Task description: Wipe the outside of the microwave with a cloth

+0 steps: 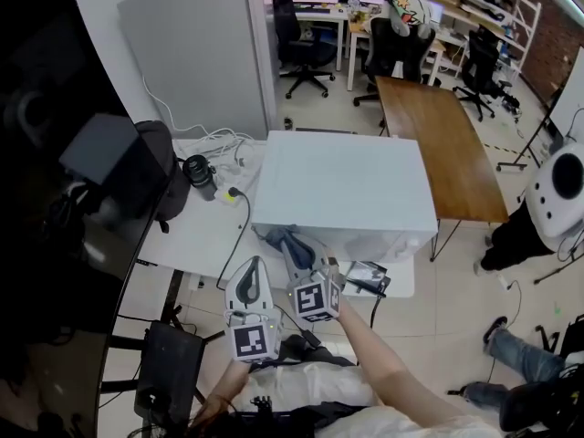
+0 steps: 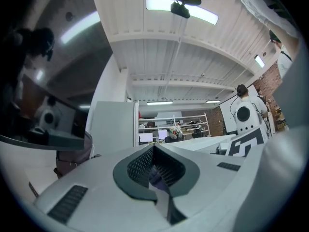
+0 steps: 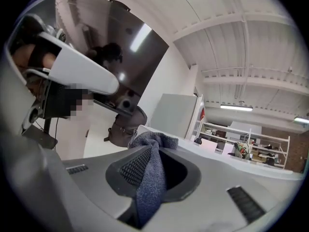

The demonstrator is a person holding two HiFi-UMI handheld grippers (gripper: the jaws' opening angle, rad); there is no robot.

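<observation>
The white microwave (image 1: 342, 185) stands on a white table (image 1: 196, 235), its front side toward me. A blue-grey cloth (image 1: 276, 238) hangs against the microwave's lower front left corner, and my right gripper (image 1: 297, 252) is shut on it. In the right gripper view the cloth (image 3: 149, 178) is pinched between the meshed pads and bunches out past the right gripper's (image 3: 153, 151) tips. My left gripper (image 1: 250, 270) hovers just left of the right one, below the table's edge, with its jaws together and nothing in them. In its own view the left gripper (image 2: 154, 153) points level across the microwave's top (image 2: 203, 141).
A black bag (image 1: 164, 176), a black lens-like cylinder (image 1: 198, 172) and white cables (image 1: 219, 142) lie left of the microwave. A dark screen (image 1: 55, 199) stands at far left, a grey partition (image 1: 196, 48) behind, a wooden table (image 1: 438, 144) to the right. A person's legs (image 1: 520, 354) are on the floor.
</observation>
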